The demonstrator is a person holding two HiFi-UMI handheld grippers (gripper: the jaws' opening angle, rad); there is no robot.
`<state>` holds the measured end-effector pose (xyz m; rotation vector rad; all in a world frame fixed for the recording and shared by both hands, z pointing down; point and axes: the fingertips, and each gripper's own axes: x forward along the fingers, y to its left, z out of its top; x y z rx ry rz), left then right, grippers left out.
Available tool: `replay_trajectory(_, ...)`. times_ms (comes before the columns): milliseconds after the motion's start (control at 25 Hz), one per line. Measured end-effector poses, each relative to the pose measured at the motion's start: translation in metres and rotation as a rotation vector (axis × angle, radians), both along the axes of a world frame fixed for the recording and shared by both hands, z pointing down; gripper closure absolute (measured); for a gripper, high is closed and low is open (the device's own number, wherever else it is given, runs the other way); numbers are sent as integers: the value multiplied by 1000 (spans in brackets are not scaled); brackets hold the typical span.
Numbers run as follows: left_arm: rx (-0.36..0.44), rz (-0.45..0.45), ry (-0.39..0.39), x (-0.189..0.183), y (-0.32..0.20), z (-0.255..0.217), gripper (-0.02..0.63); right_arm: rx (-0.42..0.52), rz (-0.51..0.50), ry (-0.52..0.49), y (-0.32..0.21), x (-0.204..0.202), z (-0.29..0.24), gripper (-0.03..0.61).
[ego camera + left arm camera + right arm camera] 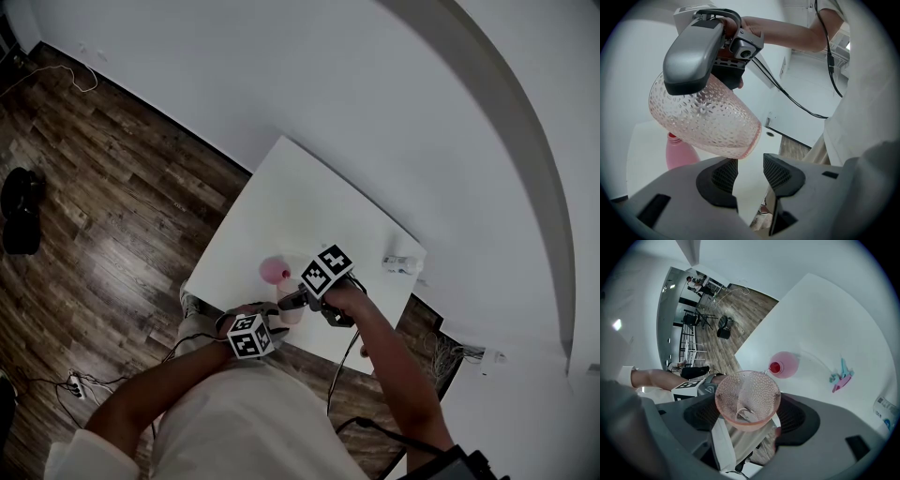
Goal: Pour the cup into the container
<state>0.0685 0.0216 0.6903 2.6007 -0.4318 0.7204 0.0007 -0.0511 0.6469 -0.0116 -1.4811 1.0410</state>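
Note:
A clear pink dimpled cup (708, 122) hangs tilted in the air, with my right gripper (749, 405) shut on it. Its rim leans down toward a pink bottle (678, 153) that stands upright on the white table (281, 197). From the right gripper view I look into the cup (747, 397), and the bottle's red mouth (775, 367) lies just beyond the rim. My left gripper (750, 166) is open just below the cup, with nothing between its pads. In the head view both grippers are close together at the table's near edge, beside the bottle (275, 272).
A small teal and pink object (841, 377) lies on the table to the right of the bottle. A small labelled white item (398, 263) sits at the table's far right corner. Wood floor (112, 216) lies left of the table, and a white wall stands behind it.

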Motion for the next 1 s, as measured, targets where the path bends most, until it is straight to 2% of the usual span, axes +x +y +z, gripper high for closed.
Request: replay_trajectory(1000, 8, 4, 15, 3, 0, -6, 434, -27, -35, 16, 0, -2, -1, 202)
